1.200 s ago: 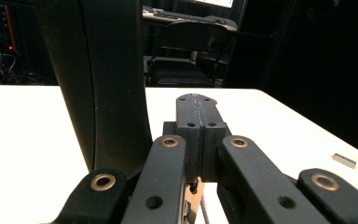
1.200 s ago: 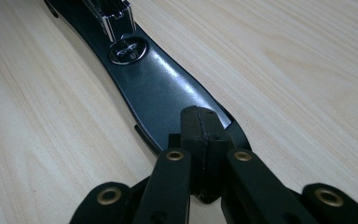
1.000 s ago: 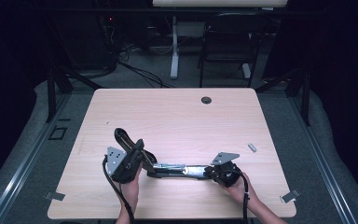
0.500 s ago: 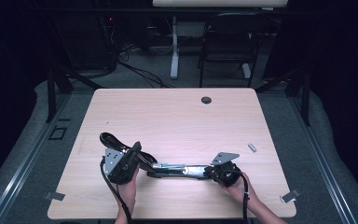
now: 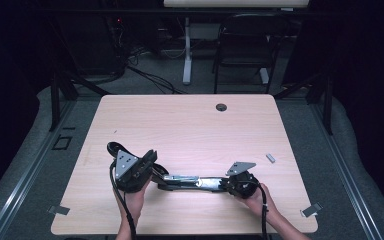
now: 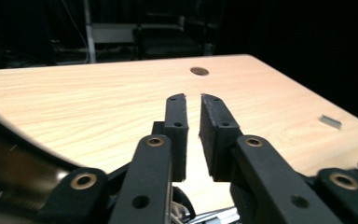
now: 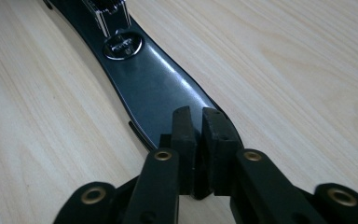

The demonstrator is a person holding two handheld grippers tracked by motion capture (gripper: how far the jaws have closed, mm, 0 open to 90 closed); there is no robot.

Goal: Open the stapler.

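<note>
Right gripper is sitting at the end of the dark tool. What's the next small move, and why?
Probably open the right gripper wider before closing in. Its jaws have just been opening, yet only a narrow gap shows, with nothing clearly between them. Just ahead lies the handle of the dark tool, which looks broader than that gap.

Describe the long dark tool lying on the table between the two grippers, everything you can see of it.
The tool is long, flat and slim, lying level on the table near its front edge, running side to side. Its handle looks like glossy black plastic or metal with a round silver badge; the middle part is silvery metal with markings too small to read. The right gripper has its jaws at the handle's end, a narrow gap between them; whether they pinch it is unclear. The left gripper sits at the other end.
</note>
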